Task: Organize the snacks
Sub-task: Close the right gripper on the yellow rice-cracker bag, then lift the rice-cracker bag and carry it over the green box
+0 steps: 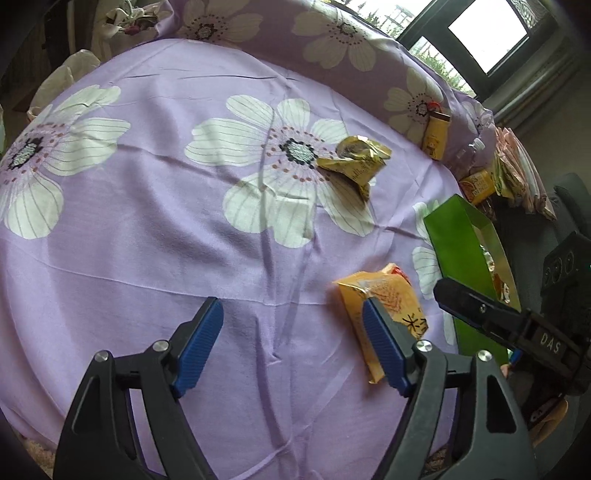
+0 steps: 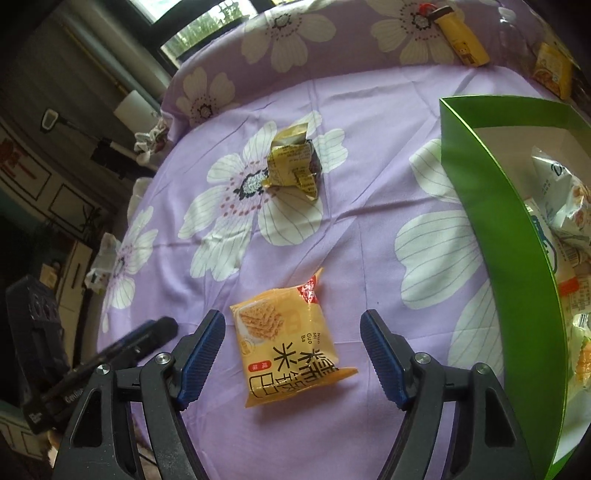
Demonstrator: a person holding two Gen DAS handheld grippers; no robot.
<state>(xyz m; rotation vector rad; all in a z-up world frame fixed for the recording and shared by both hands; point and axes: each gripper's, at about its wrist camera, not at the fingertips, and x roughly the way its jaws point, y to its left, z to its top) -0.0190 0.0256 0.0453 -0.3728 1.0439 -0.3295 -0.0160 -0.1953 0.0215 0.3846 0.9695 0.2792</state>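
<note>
We see a lilac flowered bedsheet (image 1: 221,240) filling the frame, and a bright dark-framed window (image 1: 487,33) at upper right.

I see a bed (image 2: 369,236) under a lilac flowered sheet. On it lie an orange rice-cracker packet (image 2: 291,339), a crumpled gold wrapper (image 2: 293,162) and a green box (image 2: 491,229).

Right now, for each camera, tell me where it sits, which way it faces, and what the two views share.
Left wrist: on the left gripper, looking down across the purple floral sheet; its open gripper frames bare cloth, the right gripper at right.
Right wrist: on the right gripper, looking down at the orange snack packet lying between its open fingers, untouched; the left gripper at left.
Shared: orange snack packet, gold packet, green box.
</note>
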